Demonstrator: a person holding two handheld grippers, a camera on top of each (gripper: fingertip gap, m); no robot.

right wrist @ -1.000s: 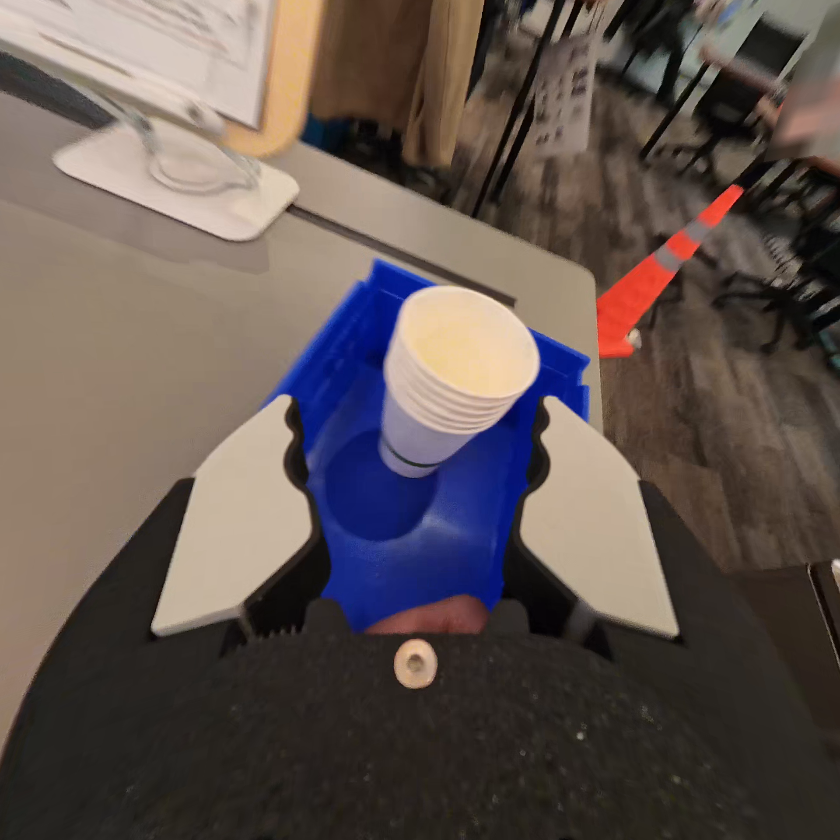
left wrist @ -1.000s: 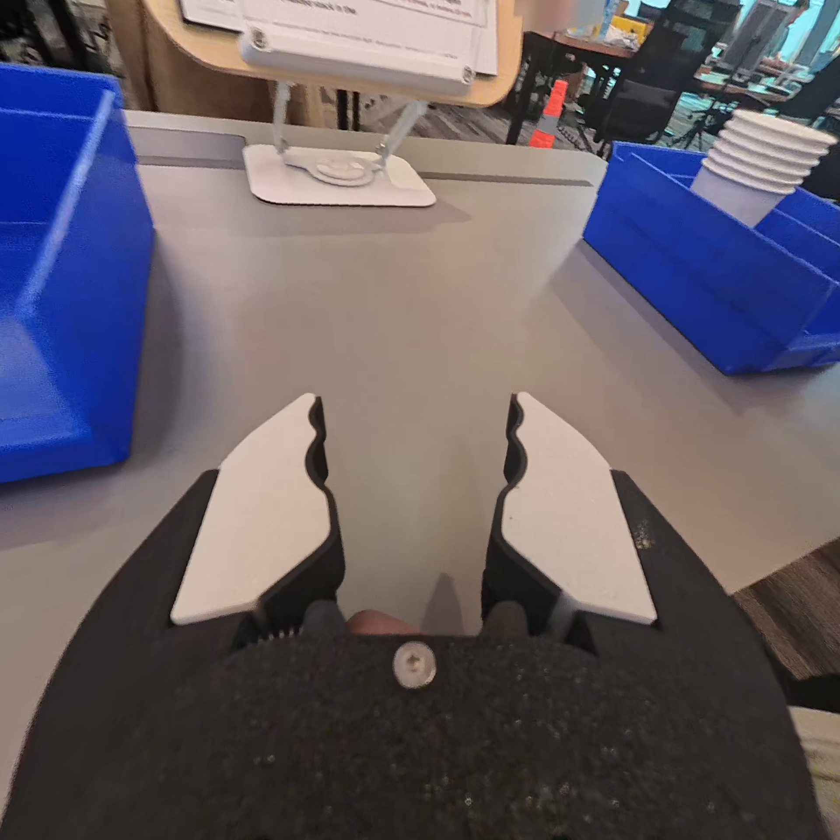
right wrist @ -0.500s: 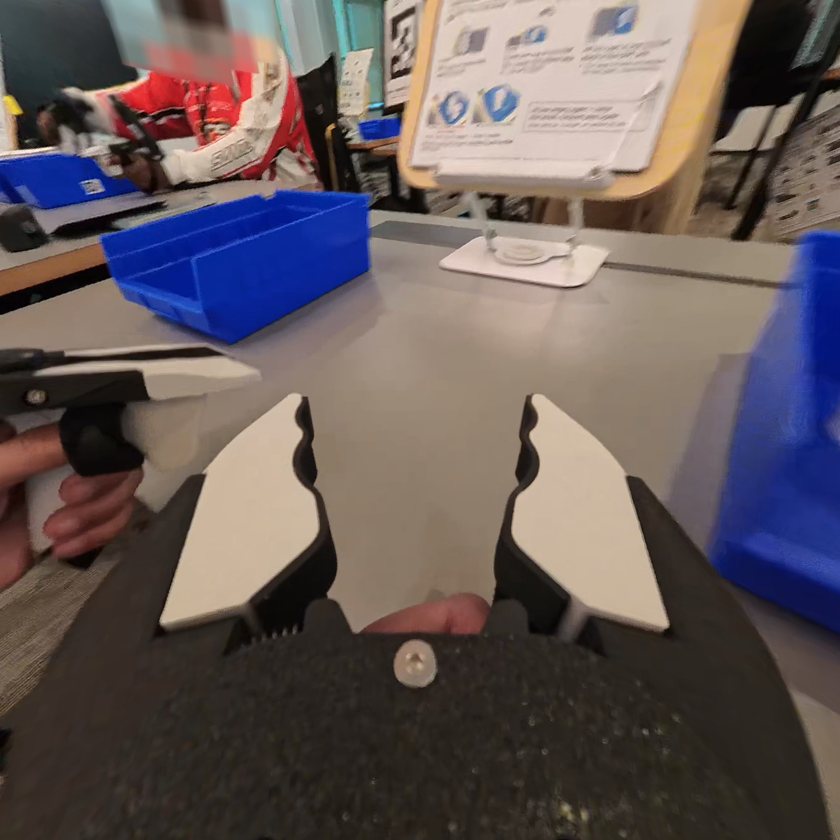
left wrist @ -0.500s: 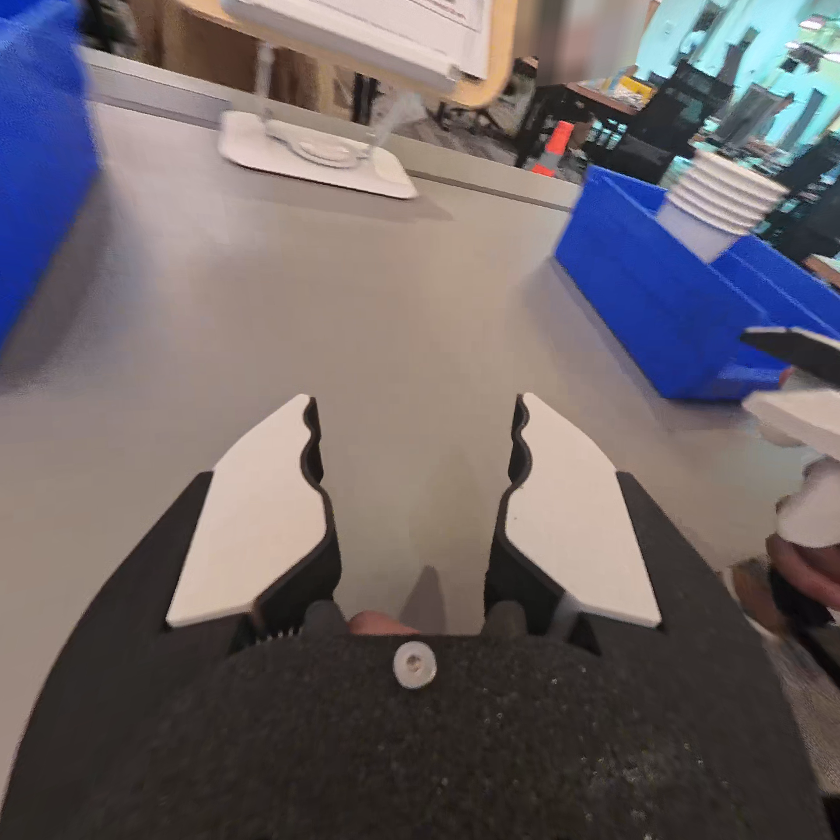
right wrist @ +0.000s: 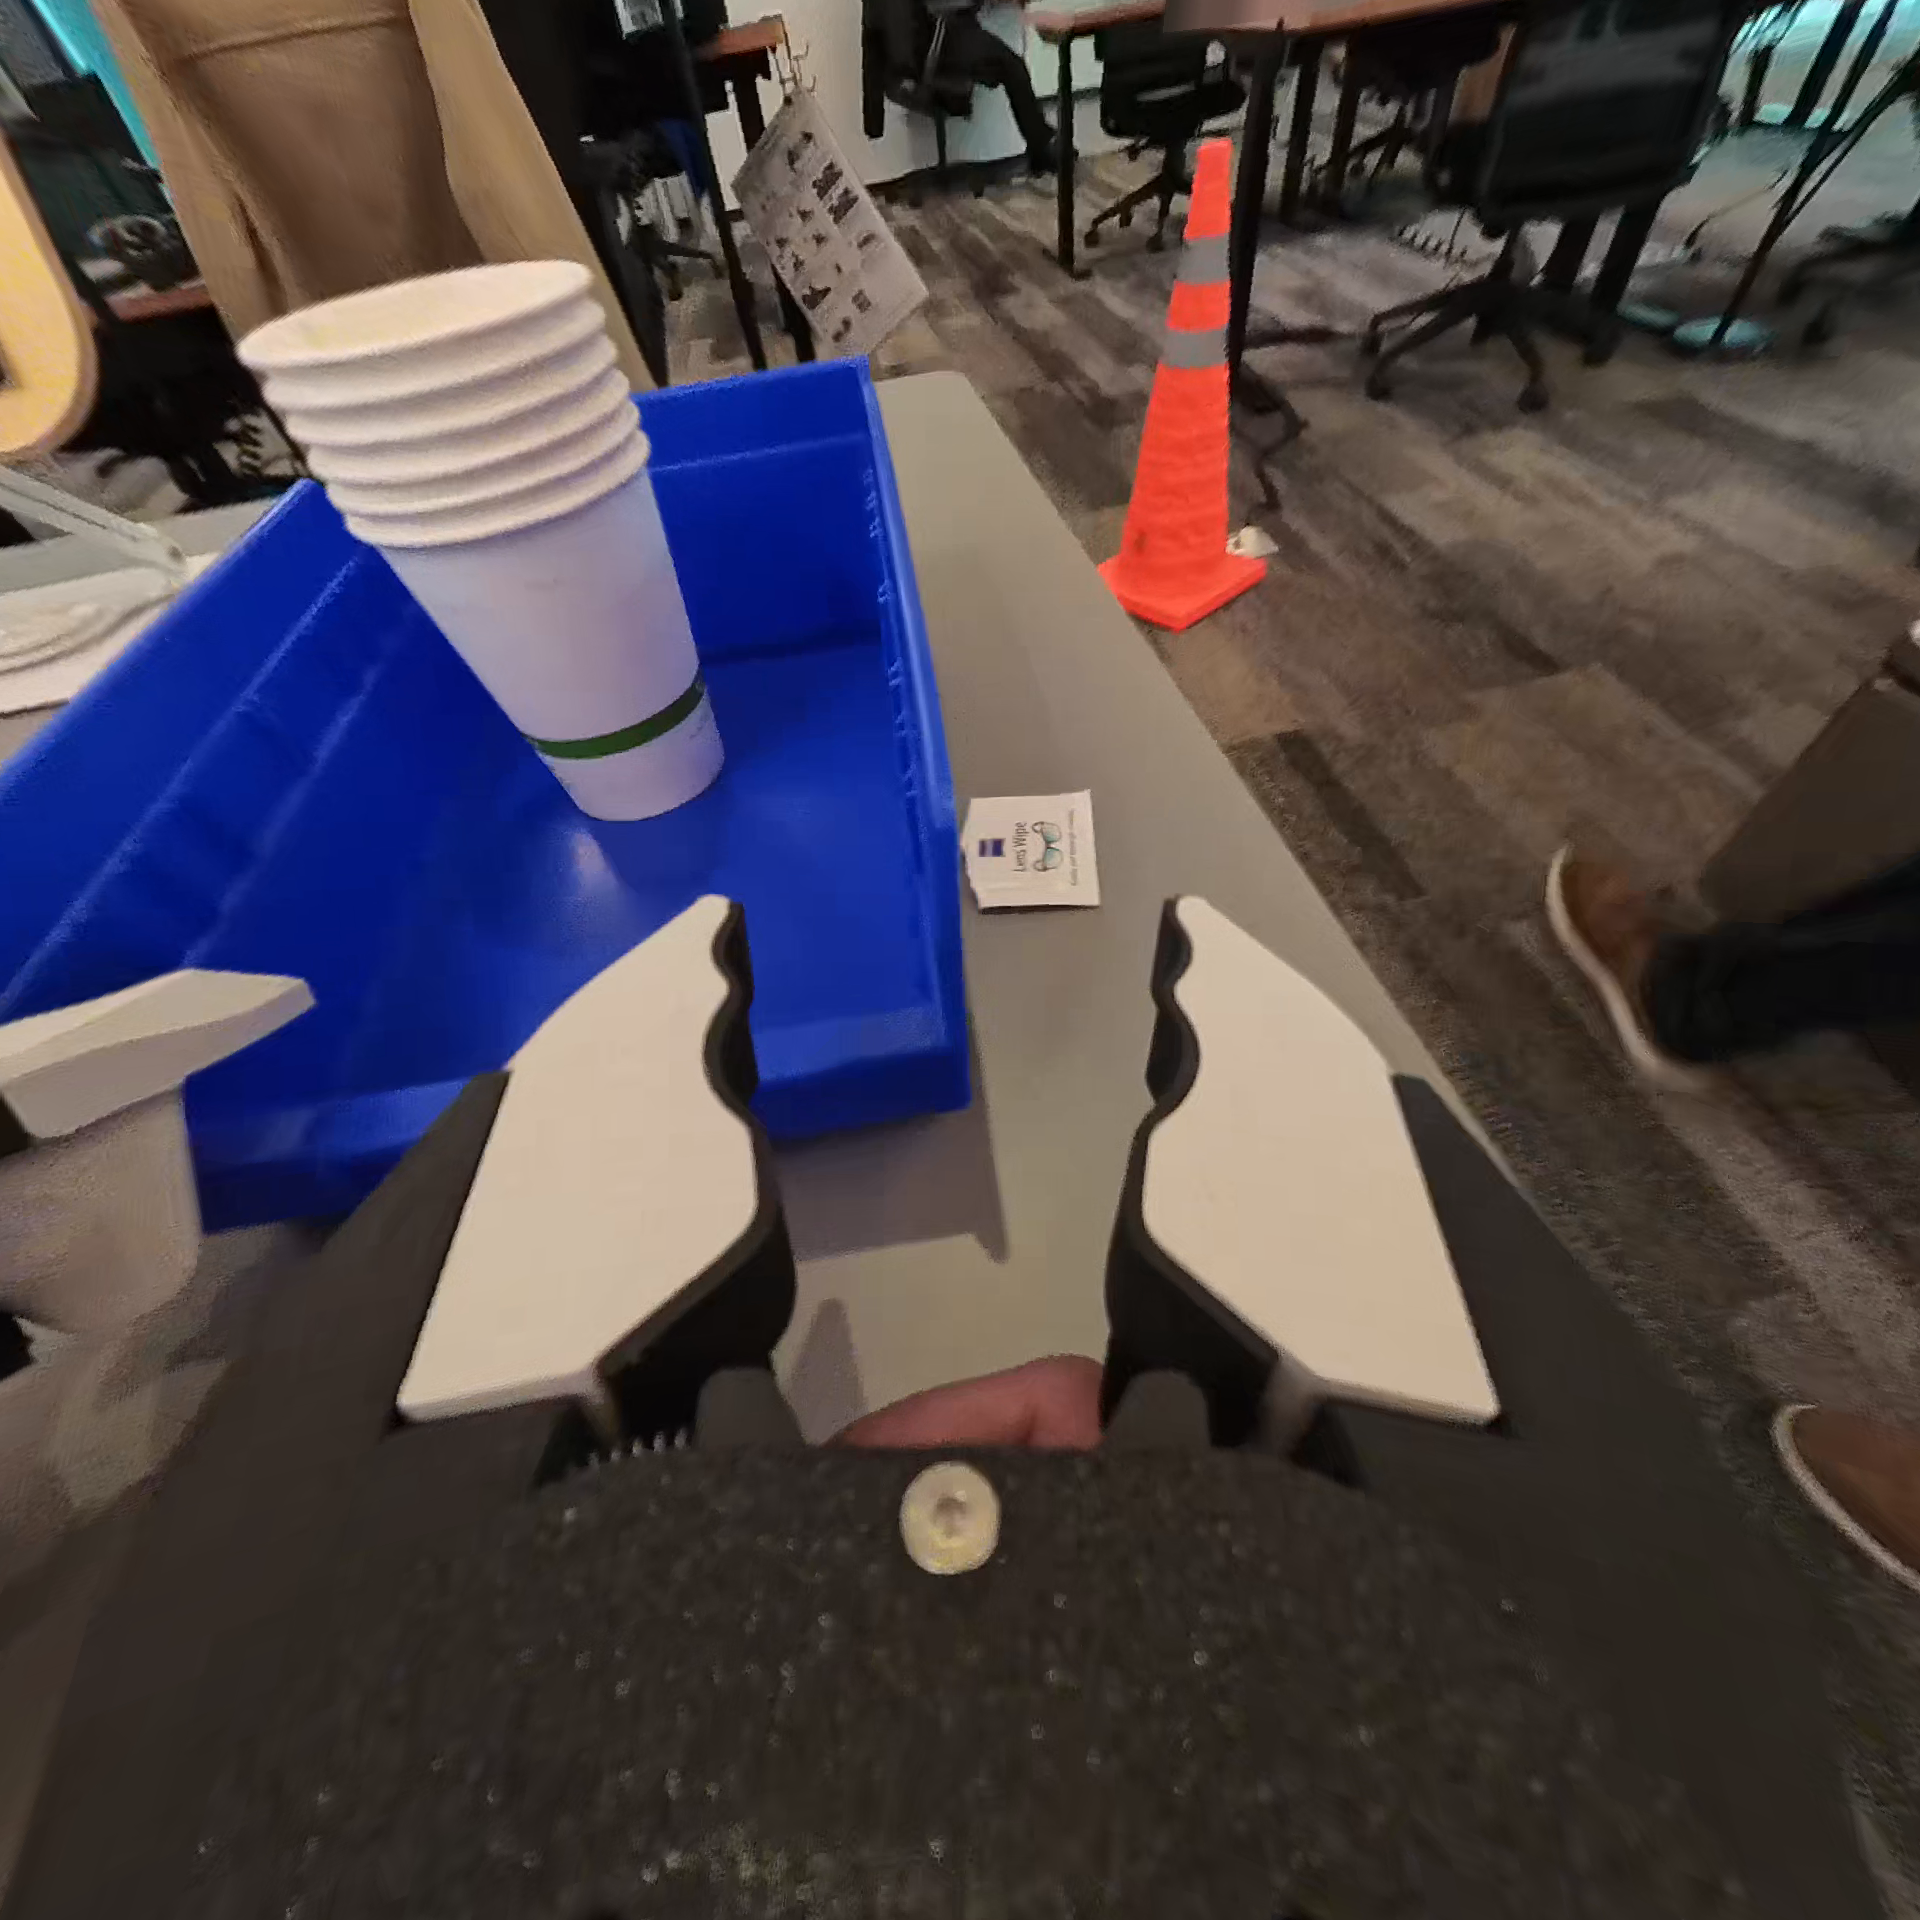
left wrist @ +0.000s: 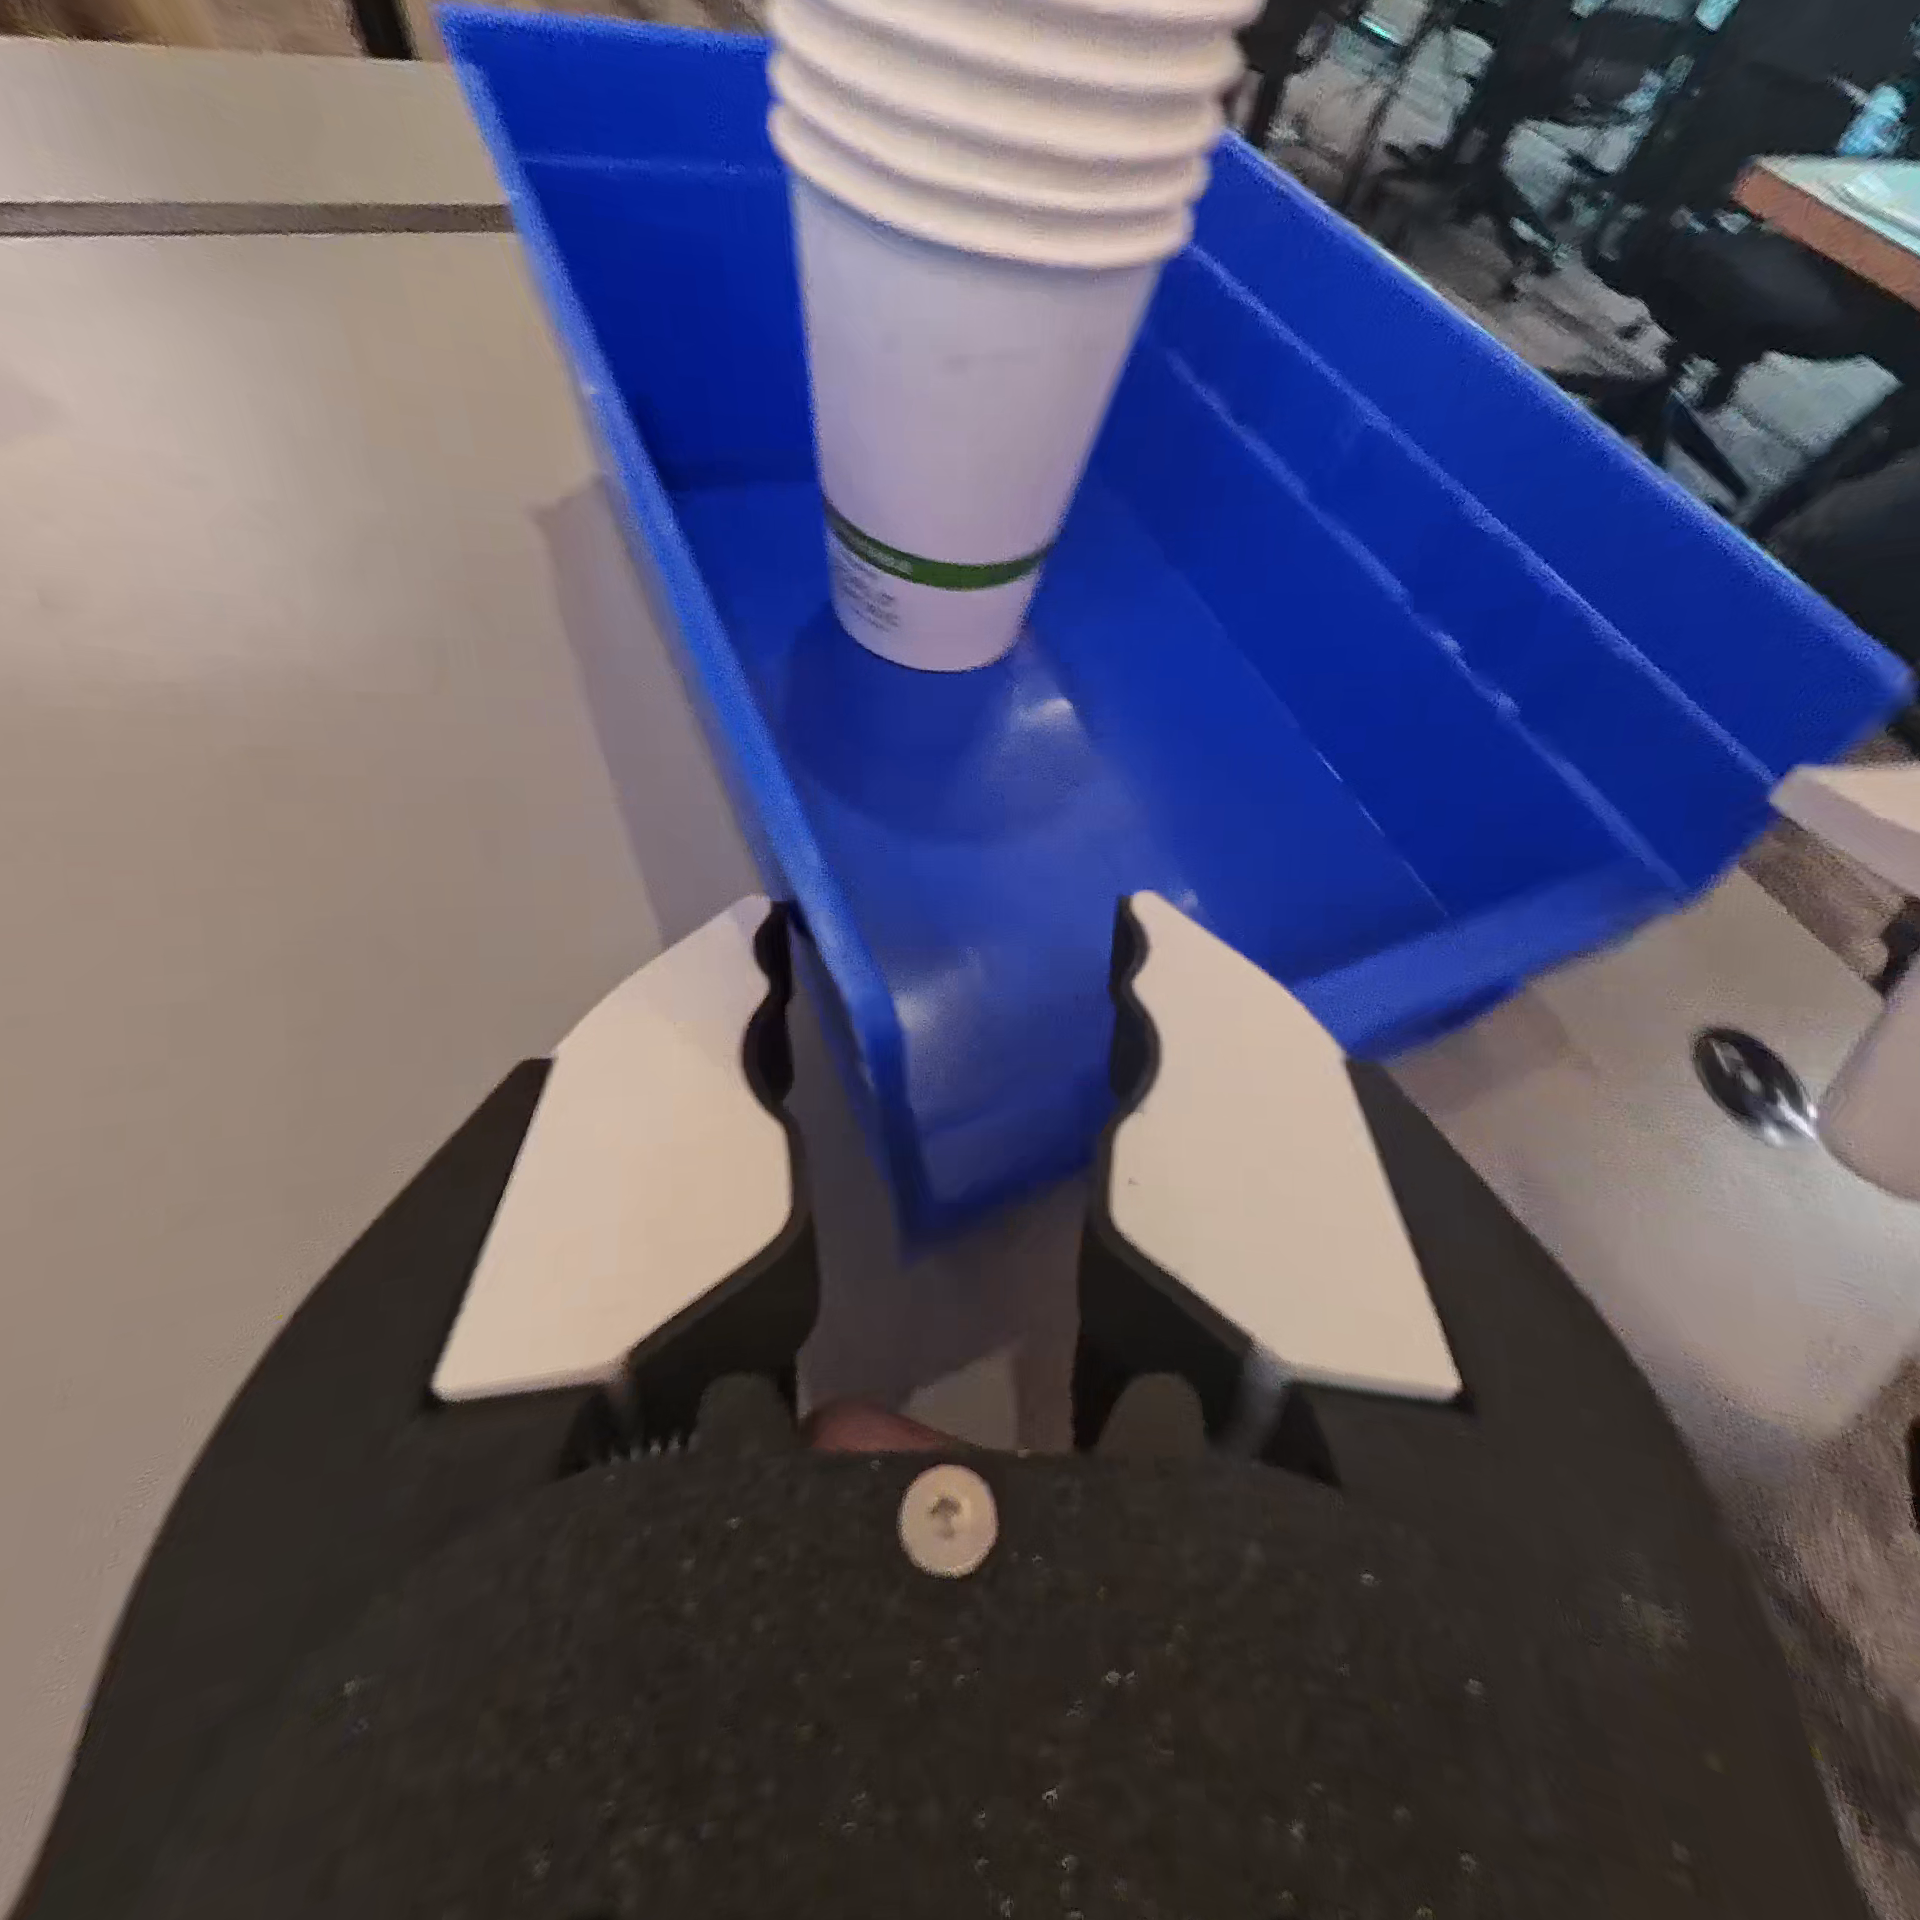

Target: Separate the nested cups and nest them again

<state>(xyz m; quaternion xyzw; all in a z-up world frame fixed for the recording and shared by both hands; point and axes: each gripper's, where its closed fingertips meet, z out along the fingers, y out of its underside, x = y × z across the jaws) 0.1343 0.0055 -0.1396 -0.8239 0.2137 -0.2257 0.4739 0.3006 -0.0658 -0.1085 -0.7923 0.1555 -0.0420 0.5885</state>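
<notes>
Standing upright inside the blue bin (left wrist: 1351, 582), the stack of nested cups (left wrist: 966, 343) is seen straight ahead of the left gripper (left wrist: 940, 925), whose jaws are spread wide and empty at the bin's near corner. From the right gripper (right wrist: 951, 925), likewise wide and empty, the stack is placed ahead and leftward. The left gripper is judged nearer; the stack's long axis runs vertically.

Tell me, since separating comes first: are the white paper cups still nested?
Nested: the white paper cups stand upright as one stack in the blue plastic bin, rims layered.
</notes>
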